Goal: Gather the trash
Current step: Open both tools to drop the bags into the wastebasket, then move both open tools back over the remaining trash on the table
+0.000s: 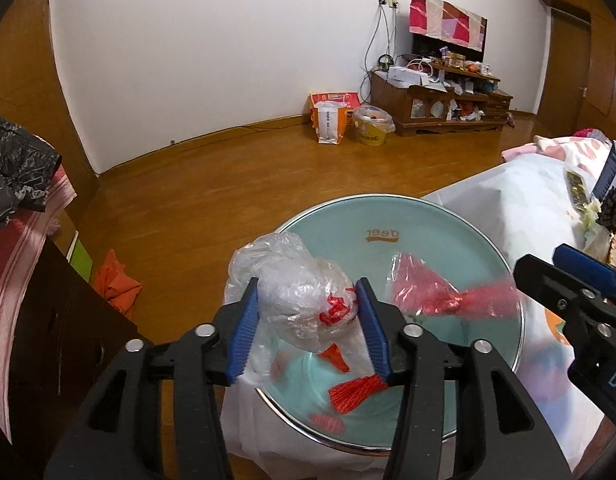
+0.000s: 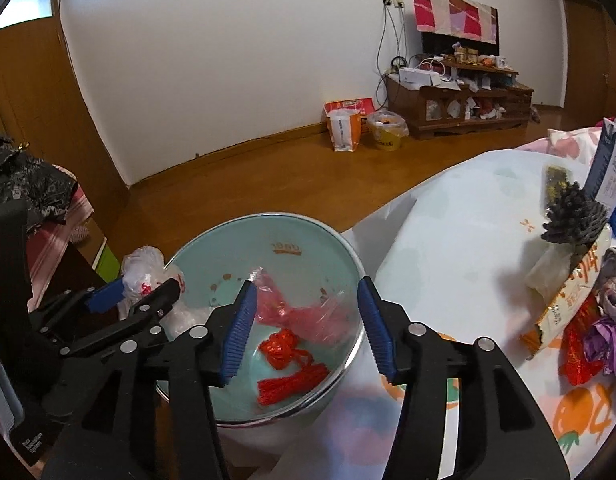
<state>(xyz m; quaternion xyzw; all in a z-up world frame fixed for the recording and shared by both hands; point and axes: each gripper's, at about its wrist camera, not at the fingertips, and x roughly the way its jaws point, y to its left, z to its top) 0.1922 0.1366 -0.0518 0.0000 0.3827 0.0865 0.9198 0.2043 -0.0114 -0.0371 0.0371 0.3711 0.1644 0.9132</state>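
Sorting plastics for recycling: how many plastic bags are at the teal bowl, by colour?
clear bag: 1
pink bag: 1
Total: 2

Our left gripper point(image 1: 306, 322) is a black plastic scissor frame with triangular cut-outs in its arms, round silver rivets at the pivots and two ribbed blue rubber pads point(image 1: 244, 334) lining its fingers. Our right gripper point(image 2: 304, 326) is built the same: black arms, silver rivets, ribbed blue pads point(image 2: 375, 330). In the left wrist view, at three o'clock, its side carries pale blue lettering. In the right wrist view, at eight o'clock, the left one's body bears small white print, too small to read.
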